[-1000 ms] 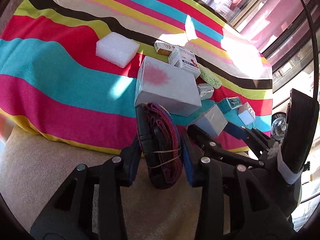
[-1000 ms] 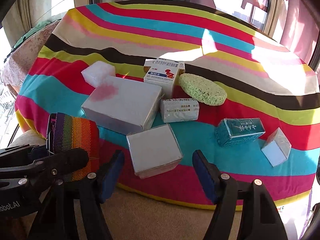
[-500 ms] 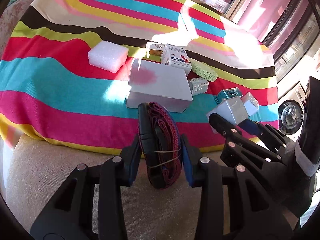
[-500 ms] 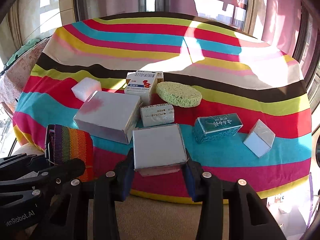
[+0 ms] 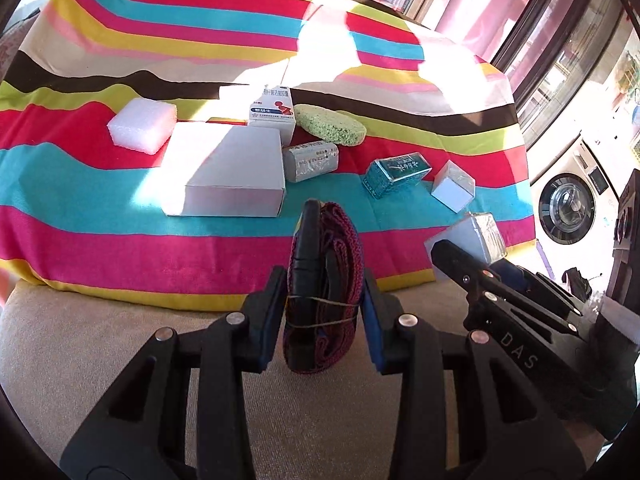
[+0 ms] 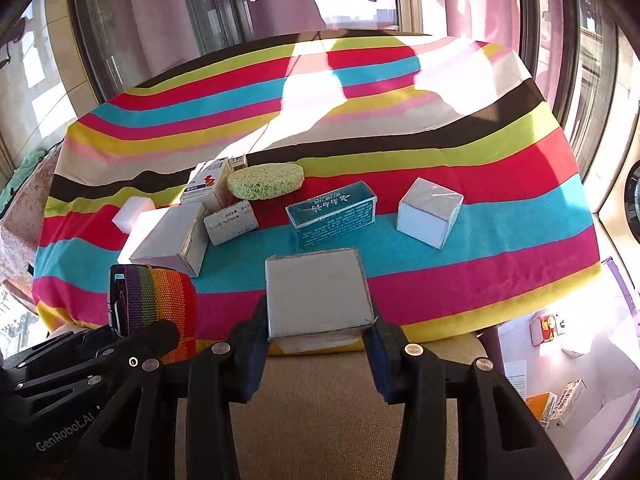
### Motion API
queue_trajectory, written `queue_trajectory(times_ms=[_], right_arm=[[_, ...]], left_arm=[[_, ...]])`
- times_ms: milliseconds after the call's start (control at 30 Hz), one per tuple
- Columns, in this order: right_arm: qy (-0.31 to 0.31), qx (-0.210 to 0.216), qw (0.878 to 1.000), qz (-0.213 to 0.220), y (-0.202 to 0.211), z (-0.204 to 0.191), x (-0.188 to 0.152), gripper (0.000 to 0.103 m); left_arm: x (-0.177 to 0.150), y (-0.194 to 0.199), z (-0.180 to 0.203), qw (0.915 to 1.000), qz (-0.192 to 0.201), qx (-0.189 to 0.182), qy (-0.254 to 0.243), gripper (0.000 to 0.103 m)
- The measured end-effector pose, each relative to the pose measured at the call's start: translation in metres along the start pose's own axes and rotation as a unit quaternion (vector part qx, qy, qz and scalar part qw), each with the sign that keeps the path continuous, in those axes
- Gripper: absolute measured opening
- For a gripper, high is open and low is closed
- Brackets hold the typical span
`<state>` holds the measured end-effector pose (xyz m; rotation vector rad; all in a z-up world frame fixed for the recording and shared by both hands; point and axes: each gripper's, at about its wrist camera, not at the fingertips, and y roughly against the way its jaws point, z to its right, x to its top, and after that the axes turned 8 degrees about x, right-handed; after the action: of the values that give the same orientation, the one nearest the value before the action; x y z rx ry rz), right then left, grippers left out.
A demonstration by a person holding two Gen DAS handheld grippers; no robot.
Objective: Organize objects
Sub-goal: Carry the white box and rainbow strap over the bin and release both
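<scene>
My left gripper (image 5: 324, 320) is shut on a rolled strap (image 5: 324, 276), dark maroon edge-on, bound with a thin band; in the right wrist view the same strap (image 6: 160, 304) shows rainbow stripes at lower left. My right gripper (image 6: 318, 336) is shut on a small silver-grey box (image 6: 318, 294), held above the near edge of the striped cloth (image 6: 460, 276); that box (image 5: 476, 236) also shows at the right of the left wrist view. Both held things hang clear of the cloth.
On the cloth lie a large grey box (image 5: 228, 176), a white foam block (image 5: 142, 126), a medicine carton (image 5: 272, 110), a green sponge (image 5: 332, 126), a small foil box (image 5: 310, 160), a teal box (image 5: 396, 174) and a white cube box (image 5: 452, 186). Beige cushion (image 5: 100, 320) below; washing machine (image 5: 568, 208) right.
The right gripper closed on the silver-grey box and lifted it off the cloth. Both grippers drew back from the table with their loads, so the objects look farther away.
</scene>
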<state>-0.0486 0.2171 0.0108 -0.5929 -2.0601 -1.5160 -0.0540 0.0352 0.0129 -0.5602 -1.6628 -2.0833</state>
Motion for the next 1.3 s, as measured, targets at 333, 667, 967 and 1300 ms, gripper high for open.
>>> queue_trajectory(times_ms=[333,667,967,1300], right_arm=[[-0.071,-0.03,0.997,-0.002,0.022,0.052,-0.016,0.044],[-0.136,-0.079,0.988,-0.005,0.048,0.101,-0.04,0.045],[-0.211,-0.132,0.969,-0.002,0.068,0.144,-0.066,0.045],[-0.298,-0.178,0.938,0.02,0.086,0.172,-0.088,0.045]], left_arm=[[0.0,-0.005,0.039,0.9992,0.0,-0.028,-0.03,0.041],[-0.001,-0.016,0.086,0.9959,-0.007,-0.065,-0.062,0.041],[-0.002,-0.031,0.135,0.9874,-0.023,-0.129,-0.088,0.041],[-0.014,-0.052,0.181,0.9618,-0.095,-0.234,-0.106,0.04]])
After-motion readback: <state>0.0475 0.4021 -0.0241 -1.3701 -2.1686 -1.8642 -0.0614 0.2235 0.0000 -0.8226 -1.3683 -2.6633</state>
